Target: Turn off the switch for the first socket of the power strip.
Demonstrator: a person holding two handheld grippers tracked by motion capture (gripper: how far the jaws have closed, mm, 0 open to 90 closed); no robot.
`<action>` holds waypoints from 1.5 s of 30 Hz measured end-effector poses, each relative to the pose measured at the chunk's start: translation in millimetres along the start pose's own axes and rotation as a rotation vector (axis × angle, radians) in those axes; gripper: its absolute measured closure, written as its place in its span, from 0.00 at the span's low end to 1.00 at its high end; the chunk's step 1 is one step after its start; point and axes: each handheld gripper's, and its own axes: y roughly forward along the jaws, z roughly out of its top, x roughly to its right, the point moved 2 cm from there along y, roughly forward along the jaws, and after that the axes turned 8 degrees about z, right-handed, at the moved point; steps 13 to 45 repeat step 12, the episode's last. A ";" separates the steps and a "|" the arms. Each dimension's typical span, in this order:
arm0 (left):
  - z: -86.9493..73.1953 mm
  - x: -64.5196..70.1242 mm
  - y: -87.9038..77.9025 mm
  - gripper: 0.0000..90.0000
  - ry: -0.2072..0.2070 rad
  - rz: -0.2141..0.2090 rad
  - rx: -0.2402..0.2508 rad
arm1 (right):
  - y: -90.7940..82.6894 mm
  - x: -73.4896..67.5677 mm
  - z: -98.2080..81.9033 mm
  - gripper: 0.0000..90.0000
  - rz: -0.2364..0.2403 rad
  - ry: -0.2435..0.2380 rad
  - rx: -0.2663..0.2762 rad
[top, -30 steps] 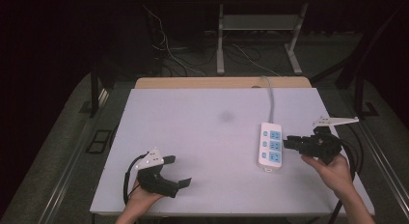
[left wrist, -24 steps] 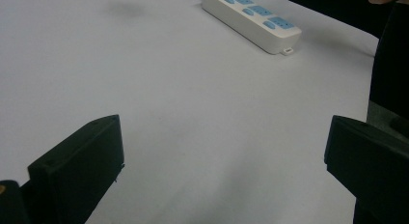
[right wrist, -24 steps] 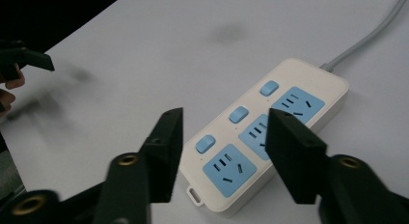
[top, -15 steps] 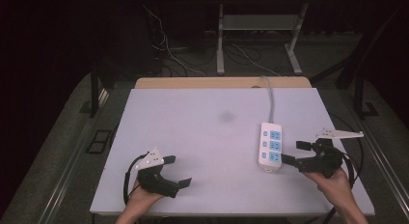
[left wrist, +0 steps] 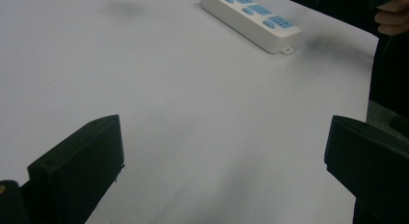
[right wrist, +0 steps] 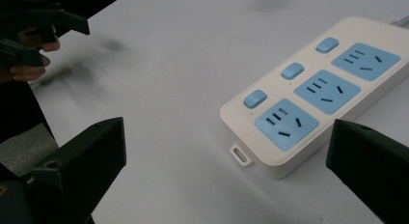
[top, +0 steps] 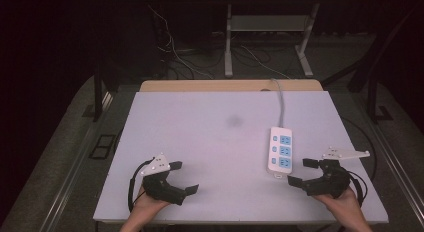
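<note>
Looked like a reach for the power strip (top: 280,153) with the right gripper (top: 301,172). Had just been opening its jaws and held them spread wide, with nothing between them. To do this step well, by my judgement: needed to come in low and slowly along the table (top: 210,142), to keep the jaws spread until standing on both long sides of the white body, and to close on the near end only, away from the blue sockets and the three blue switches, so as not to press any of them. Needed also to mind the grey cord at the far end, probably pulling back against any lift or slide. Lay flat on the right half of the table, sockets up, long side pointing away from the person, small loop tab on the near end. Lay just beside the right gripper, a little ahead of the jaw tips and toward the middle of the table, near but not touching. In the right gripper view, appeared ahead and between the two jaws, nearer to the right-hand one, clear of both. Saw the left gripper (top: 184,177) at the near left of the table, well apart from the strip, also spread and holding nothing.
</note>
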 end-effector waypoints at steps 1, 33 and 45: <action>0.0 0.1 0.0 0.00 0.000 0.000 0.000 | 0.7 -0.3 -1.9 0.00 -0.001 0.001 0.002; -0.3 0.3 0.5 0.00 -0.002 -0.001 -0.004 | 9.4 -0.8 -18.4 0.00 -0.008 -0.022 -0.033; -0.3 0.3 0.5 0.00 -0.002 -0.001 -0.004 | 9.4 -0.8 -18.4 0.00 -0.008 -0.022 -0.033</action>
